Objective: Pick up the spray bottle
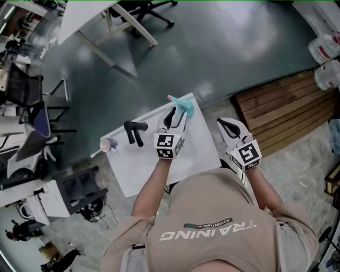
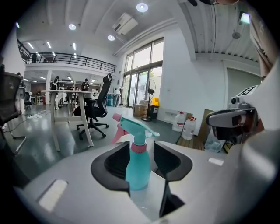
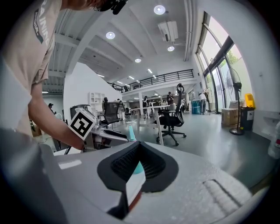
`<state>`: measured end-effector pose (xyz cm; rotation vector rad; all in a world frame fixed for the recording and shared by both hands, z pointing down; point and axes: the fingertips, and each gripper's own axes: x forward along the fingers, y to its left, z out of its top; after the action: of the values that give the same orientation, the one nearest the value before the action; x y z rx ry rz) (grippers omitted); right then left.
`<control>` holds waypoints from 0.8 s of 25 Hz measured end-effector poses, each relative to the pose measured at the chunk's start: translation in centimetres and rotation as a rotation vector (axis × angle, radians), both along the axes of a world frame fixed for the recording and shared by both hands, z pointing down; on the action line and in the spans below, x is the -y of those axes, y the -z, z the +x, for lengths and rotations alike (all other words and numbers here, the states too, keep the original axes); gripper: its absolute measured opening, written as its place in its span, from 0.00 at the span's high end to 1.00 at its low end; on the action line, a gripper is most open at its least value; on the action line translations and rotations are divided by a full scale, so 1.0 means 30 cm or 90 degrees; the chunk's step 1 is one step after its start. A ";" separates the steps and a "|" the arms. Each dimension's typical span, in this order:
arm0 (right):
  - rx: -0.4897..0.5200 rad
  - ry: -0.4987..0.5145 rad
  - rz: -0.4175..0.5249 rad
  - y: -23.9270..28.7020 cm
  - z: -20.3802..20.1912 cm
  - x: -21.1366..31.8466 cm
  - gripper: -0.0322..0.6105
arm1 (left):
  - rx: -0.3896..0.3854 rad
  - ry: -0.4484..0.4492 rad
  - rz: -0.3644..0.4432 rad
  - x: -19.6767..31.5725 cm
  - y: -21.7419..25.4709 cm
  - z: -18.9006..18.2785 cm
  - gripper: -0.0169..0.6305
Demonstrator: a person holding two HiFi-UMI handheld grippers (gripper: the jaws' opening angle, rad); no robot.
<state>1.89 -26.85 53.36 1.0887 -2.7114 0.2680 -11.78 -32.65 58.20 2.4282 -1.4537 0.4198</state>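
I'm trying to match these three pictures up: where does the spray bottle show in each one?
Head view: spray bottle at the white table's far edge, just beyond the left gripper.
Left gripper view: dead centre, between the open fingers.
Right gripper view: small, left of centre, just above the fingers.
Shared landmark: the black office chair.

Your left gripper (image 2: 142, 157) has its jaws apart either side of the upright teal spray bottle (image 2: 138, 170), pink nozzle leftward.
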 end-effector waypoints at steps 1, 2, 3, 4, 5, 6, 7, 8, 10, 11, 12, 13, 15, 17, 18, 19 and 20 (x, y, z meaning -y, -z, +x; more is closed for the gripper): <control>0.001 -0.002 -0.002 -0.003 0.004 0.006 0.95 | 0.006 -0.001 -0.003 0.011 -0.012 0.001 0.68; 0.003 -0.004 -0.003 -0.006 0.008 0.012 0.95 | 0.010 -0.003 -0.006 0.021 -0.022 0.003 0.68; 0.004 -0.006 -0.004 -0.007 0.013 0.018 0.95 | 0.013 -0.004 -0.009 0.030 -0.030 0.006 0.68; 0.004 -0.008 -0.005 -0.009 0.017 0.024 0.95 | 0.015 -0.005 -0.011 0.037 -0.035 0.009 0.68; 0.004 -0.009 -0.007 -0.011 0.022 0.028 0.95 | 0.017 -0.006 -0.013 0.044 -0.039 0.012 0.68; 0.003 -0.012 -0.009 -0.016 0.027 0.033 0.95 | 0.020 -0.008 -0.014 0.050 -0.043 0.014 0.68; 0.001 -0.014 -0.013 -0.023 0.034 0.036 0.95 | 0.022 -0.010 -0.016 0.055 -0.048 0.017 0.68; 0.000 -0.017 -0.017 -0.031 0.040 0.039 0.95 | 0.023 -0.013 -0.019 0.060 -0.052 0.021 0.68; 0.001 -0.024 -0.021 -0.038 0.051 0.048 0.95 | 0.023 -0.017 -0.022 0.069 -0.058 0.032 0.68; 0.004 -0.027 -0.024 -0.038 0.056 0.053 0.95 | 0.023 -0.018 -0.022 0.074 -0.060 0.037 0.68; 0.008 -0.031 -0.027 -0.038 0.060 0.056 0.95 | 0.022 -0.018 -0.020 0.079 -0.060 0.041 0.68; 0.011 -0.034 -0.030 -0.039 0.064 0.057 0.95 | 0.021 -0.017 -0.017 0.084 -0.058 0.043 0.68; 0.011 -0.039 -0.037 -0.049 0.069 0.054 0.95 | 0.014 -0.015 -0.012 0.094 -0.054 0.045 0.68; 0.008 -0.043 -0.042 -0.066 0.073 0.048 0.95 | 0.005 -0.012 -0.005 0.100 -0.054 0.046 0.68; 0.006 -0.044 -0.044 -0.073 0.075 0.043 0.95 | 0.004 -0.010 0.000 0.101 -0.055 0.047 0.68; 0.005 -0.045 -0.046 -0.080 0.077 0.039 0.95 | 0.005 -0.009 0.005 0.103 -0.055 0.048 0.69; 0.003 -0.047 -0.049 -0.085 0.078 0.036 0.95 | 0.006 -0.008 0.010 0.105 -0.053 0.049 0.69</control>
<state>4.23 -27.92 55.92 1.1689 -2.6452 0.3829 -10.32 -35.81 59.80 2.4523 -1.4516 0.4240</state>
